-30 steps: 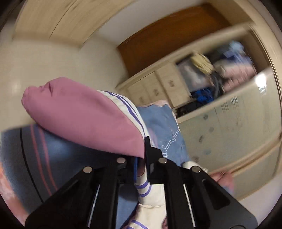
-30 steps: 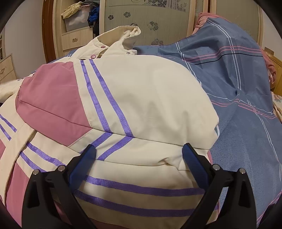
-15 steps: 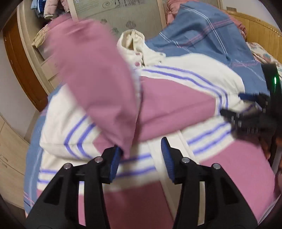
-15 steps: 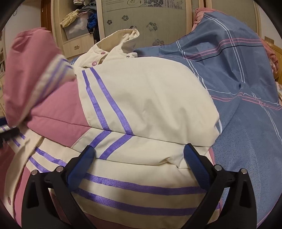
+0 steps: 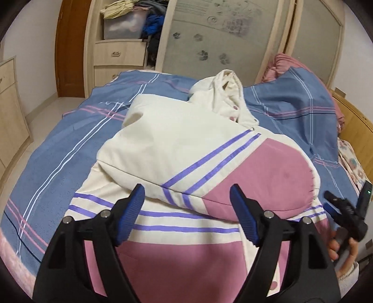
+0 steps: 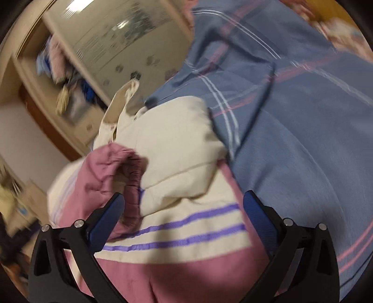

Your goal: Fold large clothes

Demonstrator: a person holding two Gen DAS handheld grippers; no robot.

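A puffy cream and pink jacket (image 5: pixel 186 149) with purple stripes lies on the bed, both sleeves folded across its body, hood (image 5: pixel 227 93) at the far end. My left gripper (image 5: pixel 187 200) is open and empty just above the jacket's lower half. My right gripper (image 6: pixel 183 205) is open and empty over the jacket (image 6: pixel 177 149), with the pink sleeve cuff (image 6: pixel 123 163) by its left finger. The right gripper also shows in the left wrist view (image 5: pixel 345 214), at the jacket's right edge, held by a hand.
The bed is covered by a blue plaid duvet (image 5: pixel 70 144), bunched high at the right (image 5: pixel 303 100). A wardrobe with frosted sliding doors (image 5: pixel 209 35) and open shelves of clothes (image 5: pixel 130 21) stands behind. A wooden bed frame (image 5: pixel 354 121) is at the right.
My left gripper carried the pink sleeve across the jacket, opened and let it go; the sleeve now lies folded over the body. My right gripper has tilted and shifted, still open.
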